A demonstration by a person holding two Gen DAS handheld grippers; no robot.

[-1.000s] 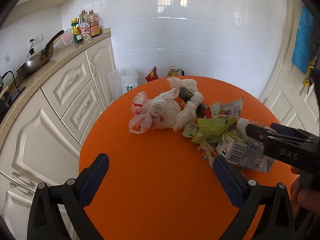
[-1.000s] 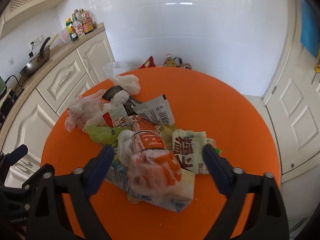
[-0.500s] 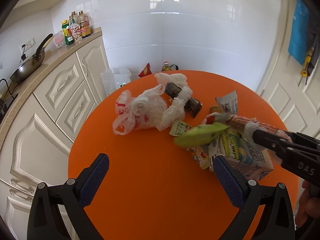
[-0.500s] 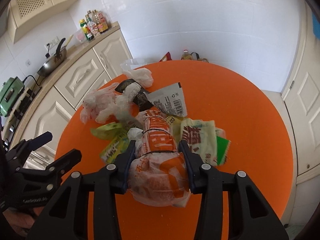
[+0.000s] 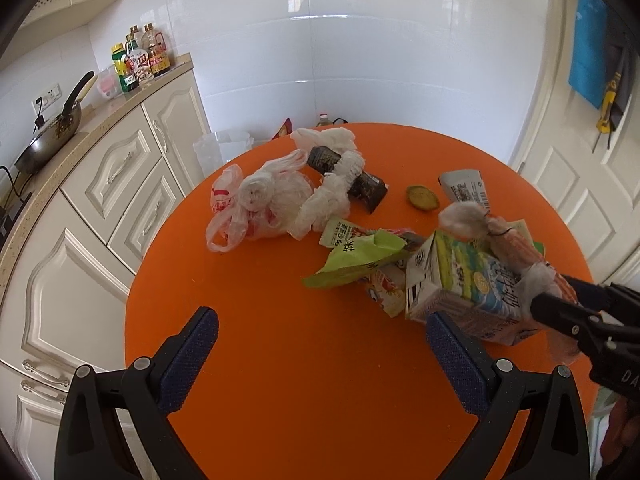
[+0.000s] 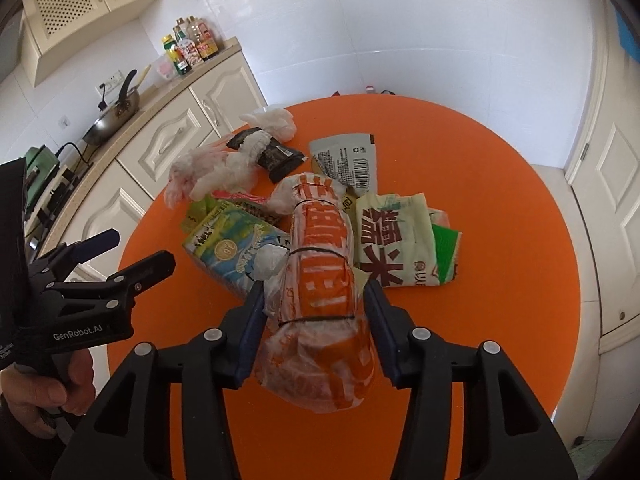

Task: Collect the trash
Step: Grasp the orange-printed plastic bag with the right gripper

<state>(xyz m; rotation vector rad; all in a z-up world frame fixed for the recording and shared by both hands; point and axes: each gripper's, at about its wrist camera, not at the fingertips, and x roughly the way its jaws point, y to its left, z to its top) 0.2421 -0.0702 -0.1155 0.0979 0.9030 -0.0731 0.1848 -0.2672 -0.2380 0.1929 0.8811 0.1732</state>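
Note:
My right gripper [image 6: 316, 316] is shut on a rolled orange-and-white plastic bag [image 6: 320, 280] bound with black bands and holds it above the round orange table [image 6: 500, 200]; the bag also shows in the left wrist view [image 5: 516, 248]. Below it lie a green-blue carton [image 6: 228, 244], a cream wrapper with brown print [image 6: 392, 240], a grey barcode pouch [image 6: 348, 158], a black wrapper [image 6: 276, 156] and crumpled white bags [image 6: 216, 168]. My left gripper [image 5: 320, 340] is open and empty over bare table, left of the carton [image 5: 460, 280]. A green wrapper [image 5: 356, 260] lies beside the carton.
Cream kitchen cabinets [image 5: 120, 168] with a pan [image 5: 52, 136] and sauce bottles [image 5: 140, 60] stand to the left. A clear plastic bin [image 5: 222, 148] sits on the floor beyond the table. A white door [image 5: 580, 184] is on the right.
My right gripper closed on the orange bag and lifted it off the pile, uncovering the carton. My left gripper stayed open and drew back a little.

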